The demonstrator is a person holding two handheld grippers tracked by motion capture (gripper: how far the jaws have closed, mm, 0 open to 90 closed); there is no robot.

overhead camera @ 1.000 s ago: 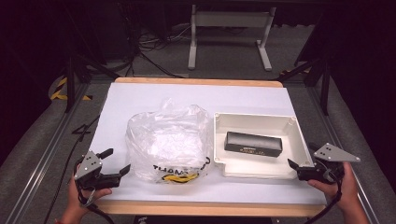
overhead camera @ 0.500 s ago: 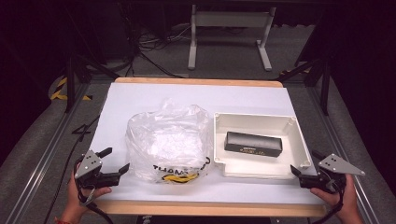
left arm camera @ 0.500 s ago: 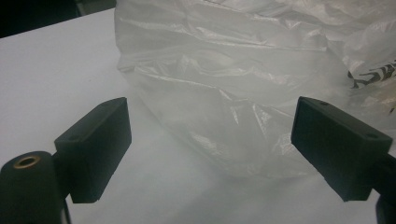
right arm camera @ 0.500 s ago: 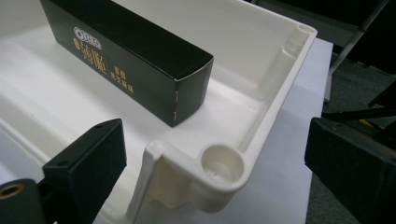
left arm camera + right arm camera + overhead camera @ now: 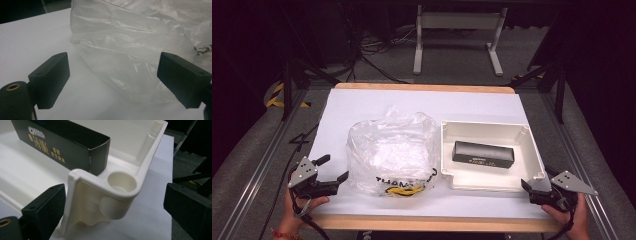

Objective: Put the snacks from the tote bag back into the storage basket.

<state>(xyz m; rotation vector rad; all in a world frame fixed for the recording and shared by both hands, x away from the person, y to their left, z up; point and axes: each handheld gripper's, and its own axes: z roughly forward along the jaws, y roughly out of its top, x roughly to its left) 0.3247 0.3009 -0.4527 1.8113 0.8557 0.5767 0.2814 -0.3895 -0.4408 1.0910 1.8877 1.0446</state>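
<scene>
Looking down from the high view, we are seeing a white-covered table (image 5: 377, 105) with a wooden edge, and a person's two hands coming in at the near corners, each holding a black two-jaw gripper. The left gripper (image 5: 334, 170) is sitting at the near left, its jaws spread wide and holding nothing, pointing toward a crumpled clear plastic bag (image 5: 393, 150) just beside it. In the left gripper view the bag (image 5: 140, 50) is lying between and beyond the two jaws, close to them — whether the right-hand jaw is brushing the plastic, we cannot quite tell, since the film is pale and blurred there. The bag is carrying dark lettering and something yellow near its front edge.

To the right of the bag, touching or nearly touching it, a shallow cream-white box (image 5: 532, 137) is resting on the table with a black carton (image 5: 483, 154) lying flat inside it. The right gripper (image 5: 528, 187) is waiting at the box's near right corner, jaws also wide apart and gripping nothing. In the right gripper view that rounded corner (image 5: 120, 185) is sitting between the open jaws, the carton (image 5: 60, 147) — printed with gold lettering — lying just behind it.
</scene>
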